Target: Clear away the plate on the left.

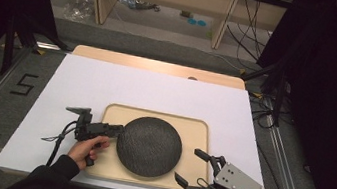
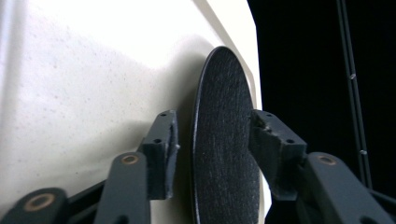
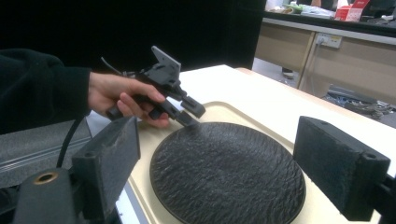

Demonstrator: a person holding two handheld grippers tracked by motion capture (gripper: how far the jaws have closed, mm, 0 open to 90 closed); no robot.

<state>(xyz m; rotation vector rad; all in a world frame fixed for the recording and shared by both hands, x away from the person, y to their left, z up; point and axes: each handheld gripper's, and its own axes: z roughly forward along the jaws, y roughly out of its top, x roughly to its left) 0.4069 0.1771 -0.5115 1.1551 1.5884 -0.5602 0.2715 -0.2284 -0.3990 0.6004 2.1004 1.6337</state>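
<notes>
From the high view, a dark round plate (image 1: pixel 149 145) with a rough, rippled face lies flat in a pale tray (image 1: pixel 200 129) on the white table (image 1: pixel 108 80); the left gripper (image 1: pixel 118 129) reaches in level at the plate's left rim, while the right gripper (image 1: pixel 191 167) waits off the tray's near right corner, its jaws spread wide and nothing in them.

In the left gripper view the plate (image 2: pixel 224 154) is seen edge-on, its rim standing between the two pads; one pad (image 2: pixel 164 151) sits clear of the underside, the other (image 2: pixel 271 140) looks very near the top face, though I can't swear it touches; the jaws read as parted about the rim, not pinching it.

In the right gripper view the plate (image 3: pixel 229 170) sits well ahead of that gripper's wide-apart jaws, and the left gripper (image 3: pixel 190 115) is at its far edge; it looks like stoneware to me: stiff, fairly heavy, breakable; the texture should help the pads bite; I'd grip deep over the rim and keep it level.
</notes>
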